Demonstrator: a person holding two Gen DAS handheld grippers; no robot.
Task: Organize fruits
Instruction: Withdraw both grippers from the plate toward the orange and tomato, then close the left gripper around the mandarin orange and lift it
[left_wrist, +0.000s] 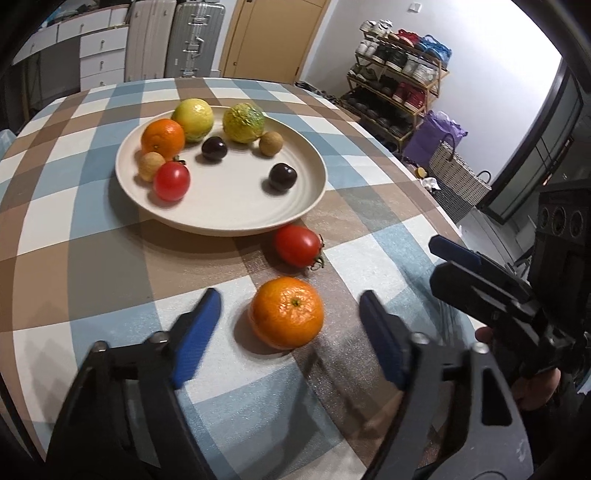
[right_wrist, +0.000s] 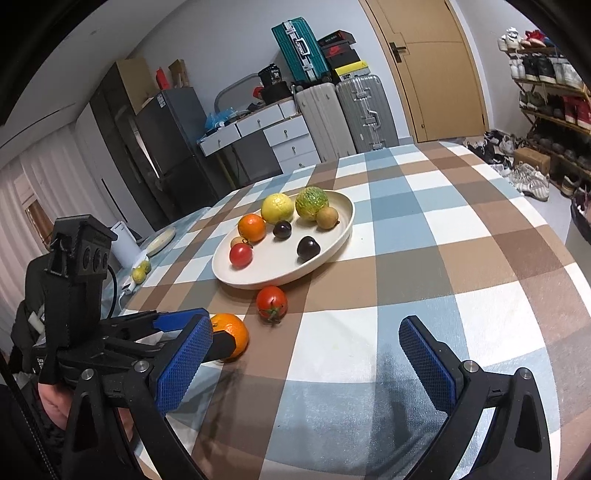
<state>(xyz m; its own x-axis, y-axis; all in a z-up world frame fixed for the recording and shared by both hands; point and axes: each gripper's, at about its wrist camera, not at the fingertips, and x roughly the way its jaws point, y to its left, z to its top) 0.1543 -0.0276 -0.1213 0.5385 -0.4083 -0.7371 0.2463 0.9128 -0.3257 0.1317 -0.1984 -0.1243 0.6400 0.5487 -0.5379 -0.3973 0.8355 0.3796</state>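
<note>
A loose orange lies on the checked tablecloth between the blue pads of my left gripper. The jaws stand open, with a gap on each side of the fruit. The right wrist view shows this orange partly hidden behind a finger. A red tomato rests just beyond it, by the rim of the cream plate. The plate holds several fruits: an orange, two yellow-green citrus, two dark plums, two brown longans and a tomato. My right gripper is open over bare cloth, with nothing between its fingers.
The table's right edge drops toward a shoe rack and a woven basket. A second small plate and two small green fruits sit at the table's far left. Suitcases and drawers stand behind.
</note>
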